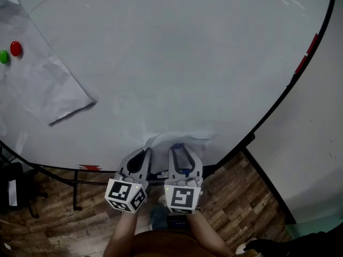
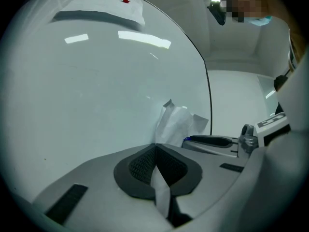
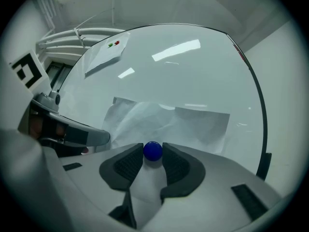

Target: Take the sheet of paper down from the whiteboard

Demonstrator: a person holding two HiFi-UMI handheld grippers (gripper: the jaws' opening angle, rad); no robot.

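Gripper views alone show left gripper (image 2: 155, 147) pinching paper (image 2: 176, 125), right gripper (image 3: 153, 146) clamping blue magnet (image 3: 153, 152).

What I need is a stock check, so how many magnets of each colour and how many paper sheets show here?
red magnet: 1
green magnet: 1
blue magnet: 1
paper sheets: 2, the pinned sheet and the crumpled sheet
Total: 5

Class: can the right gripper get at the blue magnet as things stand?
Likely yes: the right gripper has its jaws on both sides of the blue magnet, nothing between them. The left gripper grips the lower sheet.
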